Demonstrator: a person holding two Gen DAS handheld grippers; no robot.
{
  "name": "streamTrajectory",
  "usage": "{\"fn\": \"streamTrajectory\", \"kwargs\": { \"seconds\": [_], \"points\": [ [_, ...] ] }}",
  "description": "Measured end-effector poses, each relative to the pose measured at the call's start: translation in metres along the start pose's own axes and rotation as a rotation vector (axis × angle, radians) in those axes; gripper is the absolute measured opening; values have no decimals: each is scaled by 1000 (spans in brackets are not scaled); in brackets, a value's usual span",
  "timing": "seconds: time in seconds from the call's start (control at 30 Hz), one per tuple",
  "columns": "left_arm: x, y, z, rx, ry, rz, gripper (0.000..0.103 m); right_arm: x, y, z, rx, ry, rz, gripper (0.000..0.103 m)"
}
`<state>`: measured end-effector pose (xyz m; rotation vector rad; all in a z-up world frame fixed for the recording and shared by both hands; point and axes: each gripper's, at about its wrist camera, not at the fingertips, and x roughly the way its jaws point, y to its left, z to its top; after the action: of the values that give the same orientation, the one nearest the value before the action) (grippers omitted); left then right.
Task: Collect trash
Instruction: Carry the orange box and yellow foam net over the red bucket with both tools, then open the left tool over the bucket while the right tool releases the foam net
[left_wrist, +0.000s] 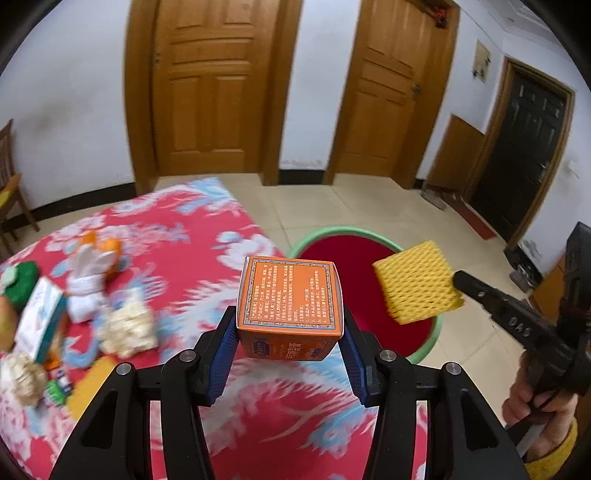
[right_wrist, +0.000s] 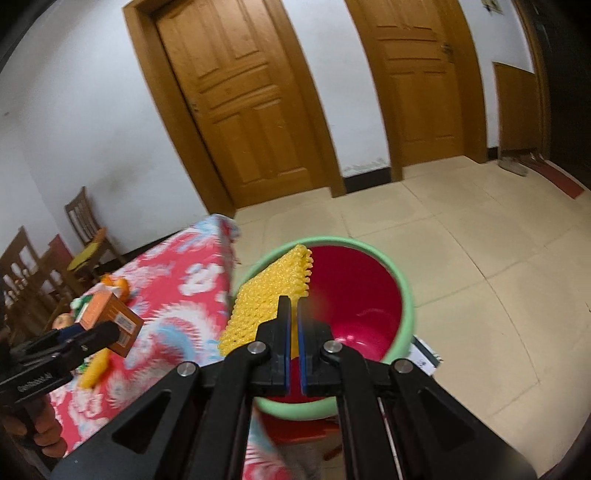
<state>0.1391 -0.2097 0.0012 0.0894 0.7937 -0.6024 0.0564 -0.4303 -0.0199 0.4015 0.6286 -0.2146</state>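
My left gripper is shut on an orange printed carton and holds it above the table's right edge, near the bin. The carton also shows in the right wrist view. My right gripper is shut on a yellow foam fruit net and holds it over the rim of the bin, which is red inside with a green rim. In the left wrist view the net hangs over the bin, with the right gripper behind it.
The table has a red floral cloth with more litter at the left: white foam nets, a tissue box, a green item, orange peel. Wooden chairs stand by the wall. Tiled floor surrounds the bin.
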Motion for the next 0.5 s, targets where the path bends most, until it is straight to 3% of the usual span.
{"fn": "streamTrajectory", "kwargs": {
  "seconds": [0.27, 0.5],
  "points": [
    [41, -31, 8, 54, 44, -51, 53, 32, -33, -4, 16, 50, -36, 6],
    [68, -41, 13, 74, 73, -72, 53, 37, -37, -6, -6, 35, -35, 10]
  ]
}}
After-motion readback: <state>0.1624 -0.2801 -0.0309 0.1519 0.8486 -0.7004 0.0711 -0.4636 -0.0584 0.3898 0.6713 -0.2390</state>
